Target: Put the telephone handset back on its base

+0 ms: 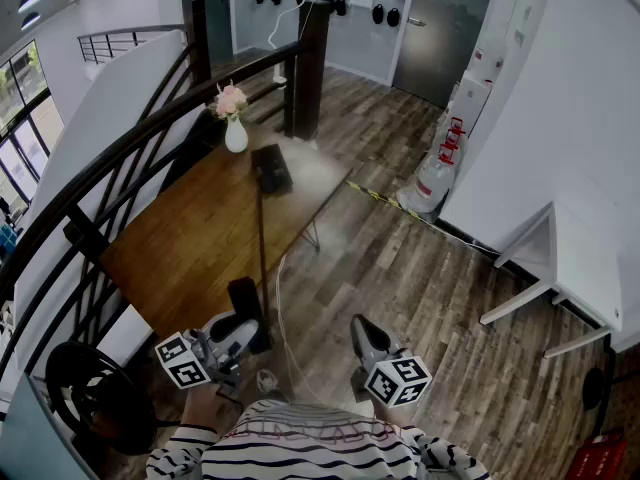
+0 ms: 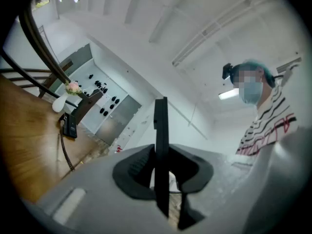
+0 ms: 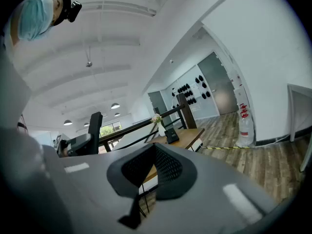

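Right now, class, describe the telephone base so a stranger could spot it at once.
Find the long wooden table beside the dark curved railing. At its far end, beside a white vase of pink flowers, sits the telephone base. It alone is a flat black box, with a cord trailing along the tabletop.

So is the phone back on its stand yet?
Not yet. Nothing is done so far: the base sits at the far end of the table near the vase, without its handset. In hand: the left claw grips the handset by the table's near end, its cord running back to the base. The right claw is shut and empty. Left to do: carry the handset over and set it on the base.
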Tool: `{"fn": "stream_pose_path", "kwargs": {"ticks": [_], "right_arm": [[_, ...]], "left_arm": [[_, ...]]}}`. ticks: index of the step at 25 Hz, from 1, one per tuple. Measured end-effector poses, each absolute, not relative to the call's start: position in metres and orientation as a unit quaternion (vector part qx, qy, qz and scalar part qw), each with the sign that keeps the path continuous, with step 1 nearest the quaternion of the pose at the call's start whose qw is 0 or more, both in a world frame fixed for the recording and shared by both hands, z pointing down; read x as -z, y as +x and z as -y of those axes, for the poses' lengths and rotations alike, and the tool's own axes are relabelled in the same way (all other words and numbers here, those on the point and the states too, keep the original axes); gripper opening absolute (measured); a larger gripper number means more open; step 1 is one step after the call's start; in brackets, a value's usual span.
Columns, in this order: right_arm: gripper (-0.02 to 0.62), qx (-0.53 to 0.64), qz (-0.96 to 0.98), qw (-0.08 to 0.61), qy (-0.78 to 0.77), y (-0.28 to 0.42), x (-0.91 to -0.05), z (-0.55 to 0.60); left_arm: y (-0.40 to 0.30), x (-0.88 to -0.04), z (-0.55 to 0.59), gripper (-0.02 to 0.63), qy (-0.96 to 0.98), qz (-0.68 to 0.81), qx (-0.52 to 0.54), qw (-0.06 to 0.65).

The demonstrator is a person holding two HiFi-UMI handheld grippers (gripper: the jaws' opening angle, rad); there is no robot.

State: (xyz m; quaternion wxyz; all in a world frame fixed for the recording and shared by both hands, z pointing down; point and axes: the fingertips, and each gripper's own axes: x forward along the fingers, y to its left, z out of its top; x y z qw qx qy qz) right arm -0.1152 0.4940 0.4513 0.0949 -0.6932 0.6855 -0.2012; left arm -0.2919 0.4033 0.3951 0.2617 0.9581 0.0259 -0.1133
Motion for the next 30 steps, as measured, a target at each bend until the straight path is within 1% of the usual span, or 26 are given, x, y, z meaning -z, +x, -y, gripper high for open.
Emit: {"fn": "stream_pose_path", "kwargs": {"ticks": [7,12,22,30], "right_arm": [[0.002,0.185,-0.693,0.099,-0.69,-0.111,-0.448,-0.491],[0.002,0.187,-0.7,0.116,-0.68,-0.106,-0.449,-0.466],[0.003,0.2,-0.684,0.106,-0.693,-0.078,-0.451,-0.355],[0.002,0.21,-0.665,0.1,-0.71,-0.058,-0.45,-0.252]], "left_arm": [[-0.281,-0.401,-0.413,0.072,0.96,-0.027,0.108,0.257],[-0.271,-0.409,-0.391,0.072,0.958,-0.032,0.101,0.267],[-0.222,-0.414,-0.278,0.071,0.948,-0.075,0.088,0.296],[-0.203,-0.415,-0.185,0.071,0.937,-0.103,0.088,0.321]]}}
